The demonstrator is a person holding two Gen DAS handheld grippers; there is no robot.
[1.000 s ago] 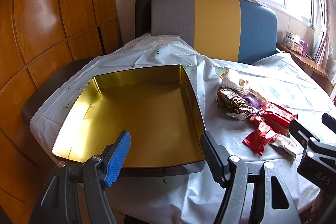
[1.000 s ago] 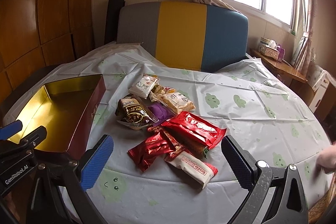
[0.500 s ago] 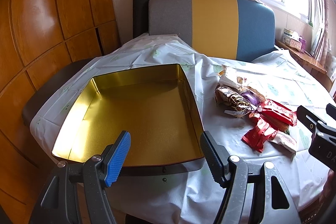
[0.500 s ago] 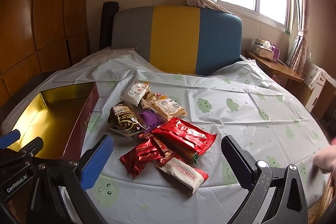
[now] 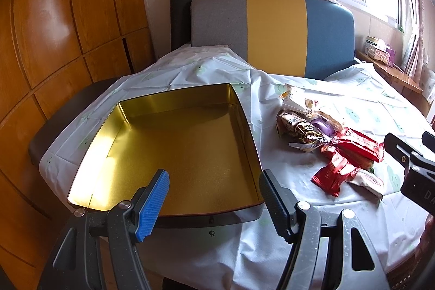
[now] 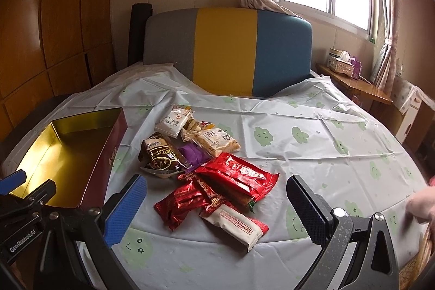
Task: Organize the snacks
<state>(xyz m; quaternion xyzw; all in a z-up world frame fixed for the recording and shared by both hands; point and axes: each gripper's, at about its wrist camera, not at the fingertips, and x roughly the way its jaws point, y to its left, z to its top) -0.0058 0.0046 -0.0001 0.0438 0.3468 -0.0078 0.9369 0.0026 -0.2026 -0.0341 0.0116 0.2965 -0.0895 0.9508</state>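
table (image 6: 312,132) in white cloth | tin (image 5: 176,148) on table, open, empty | snacks (image 6: 212,165) piled right of tin, apart | left gripper (image 5: 213,192) wide, over tin's near edge | right gripper (image 6: 217,205) wide, empty, above snacks

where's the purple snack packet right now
In the right wrist view the purple packet lies mid-pile on the tablecloth, right of the gold tin, between the brown packet and the red wrappers.

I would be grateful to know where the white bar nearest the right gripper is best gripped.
Grip the white bar across its narrow middle, coming down from above. It lies flat and slanted at the pile's near edge, its long sides mostly clear, so turn the right gripper until the jaws straddle them.
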